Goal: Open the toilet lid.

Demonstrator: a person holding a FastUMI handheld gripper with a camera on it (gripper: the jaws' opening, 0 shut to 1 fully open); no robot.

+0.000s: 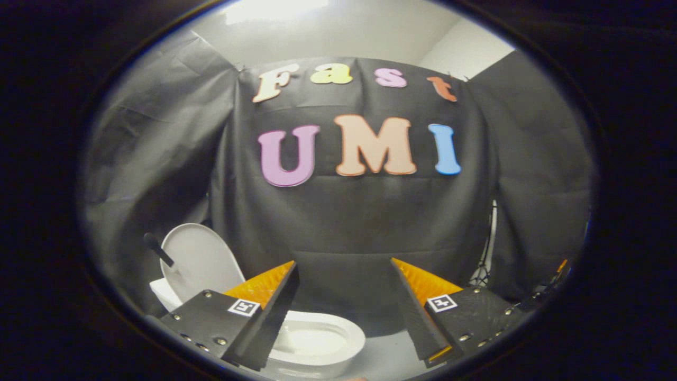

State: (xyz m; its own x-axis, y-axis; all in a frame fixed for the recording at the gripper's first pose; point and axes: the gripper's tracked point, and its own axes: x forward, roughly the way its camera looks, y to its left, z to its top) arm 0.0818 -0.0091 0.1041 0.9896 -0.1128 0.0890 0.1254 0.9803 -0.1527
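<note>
Two fingers of the gripper (pixel 345 309) stand wide apart with nothing between them, so the gripper is open and holds nothing. Its fingers touch no part of the toilet.

Taking the toilet bowl (pixel 317 341) as the landmark: the bowl sits low, just below and ahead of the left finger, whose tip overlaps the near left part of the rim. The right finger is off to the bowl's right side, clear of it. The bowl's white oval rim is uncovered and its pale inside shows.

The toilet lid (pixel 198 262) stands raised behind the bowl, at the bowl's back left. It is upright, tilted slightly, with its rounded white face turned toward the gripper, and it lies beyond and to the left of the left finger. A small dark handle (pixel 158 249) sticks out from the lid's left edge. Under the lid, at the back of the bowl, a white block of the toilet's base (pixel 165 292) shows.

Behind the bowl hangs the black cloth wall (pixel 344 233). To the bowl's far right, thin tripod legs (pixel 484 270) stand against that wall. Grey floor (pixel 386 354) lies to the bowl's right.
</note>
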